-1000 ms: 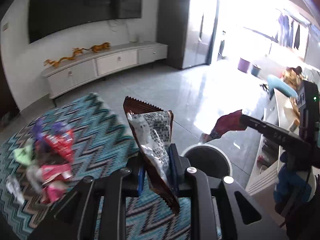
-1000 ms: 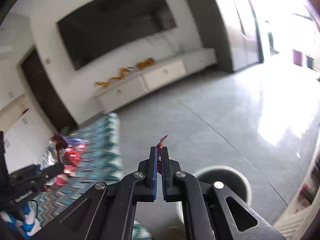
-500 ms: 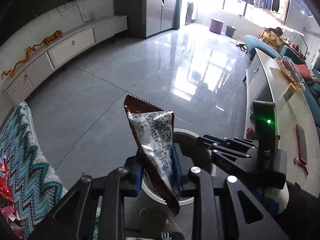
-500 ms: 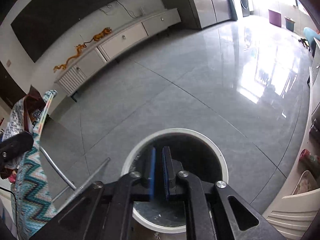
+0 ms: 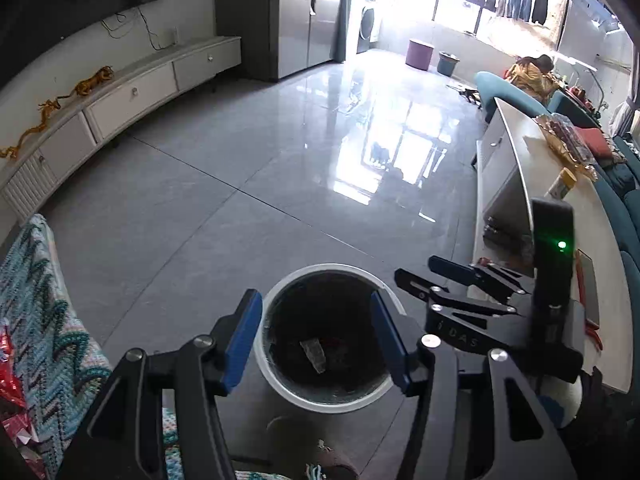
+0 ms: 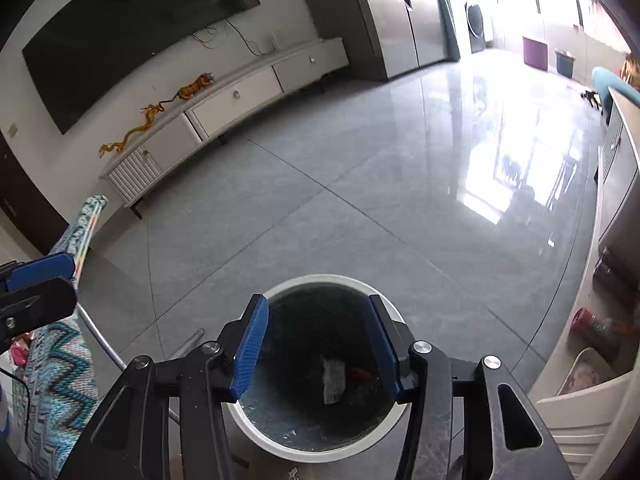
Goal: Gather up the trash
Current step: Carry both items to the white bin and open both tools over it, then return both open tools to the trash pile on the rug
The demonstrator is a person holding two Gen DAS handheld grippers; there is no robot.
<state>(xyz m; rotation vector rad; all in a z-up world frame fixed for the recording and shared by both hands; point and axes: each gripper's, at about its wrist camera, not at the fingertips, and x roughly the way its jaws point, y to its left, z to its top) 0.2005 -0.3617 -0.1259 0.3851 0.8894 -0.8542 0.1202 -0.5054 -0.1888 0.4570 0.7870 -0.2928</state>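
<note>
A round white trash bin with a dark inside stands on the grey floor. My left gripper hangs just above its mouth, jaws opening, nothing between the blue pads. A silver and brown snack wrapper lies at the bin's bottom. My right gripper hovers over the same bin, jaws also opening and empty. Below it lie the grey wrapper and a red scrap. The right gripper shows right of the bin in the left wrist view. More red wrappers lie on the zigzag cloth.
A table under a teal zigzag cloth stands left of the bin, its metal leg close by. A long white counter runs along the right. A white TV cabinet lines the far wall beyond the tiled floor.
The left gripper swung from the table over the bin, opened, and let the snack wrapper fall in. The right gripper sank over the bin, dropped its red wrapper and opened wider.
</note>
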